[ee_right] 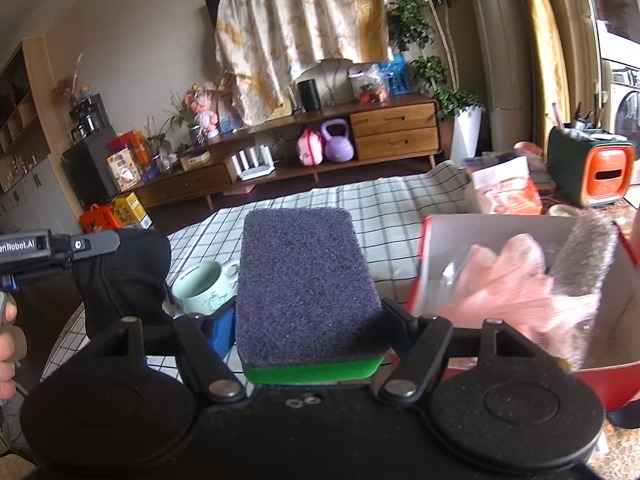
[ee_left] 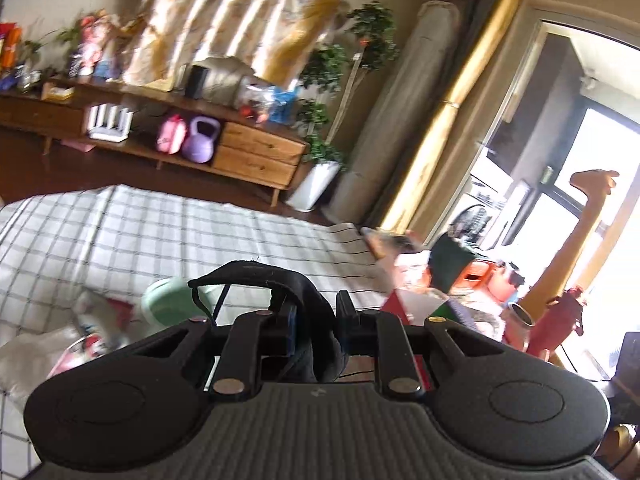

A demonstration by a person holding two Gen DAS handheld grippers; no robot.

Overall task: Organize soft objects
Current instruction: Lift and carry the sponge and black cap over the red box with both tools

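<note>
Task target: we read the red box (ee_right: 520, 344) with the white inside, near right on the checked cloth (ee_right: 380, 208), as the collecting place.
Done so far: we see a pink soft bundle (ee_right: 516, 280) and a grey scrubber (ee_right: 586, 256) already lying inside that box.
In hand, right: the right gripper (ee_right: 310, 322) is clenched on a sponge (ee_right: 304, 280), purple-grey pad up, green layer beneath, held just left of the box.
In hand, left: the left gripper (ee_left: 314, 316) is nearly closed, grasping a black fabric item (ee_left: 304, 300) with a thin strap; in the right wrist view the same black item (ee_right: 124, 276) hangs at far left.
Left to do: we judge both held items still need placing in the box.
Not soft: a pale green mug (ee_right: 204, 288) stands on the cloth between the two grippers; we judge it stays out.
Legible writing: the left gripper body reads "enRobot.AI", cut off at the frame edge.
Other labels: packets and cartons carry print too blurred to read.
</note>
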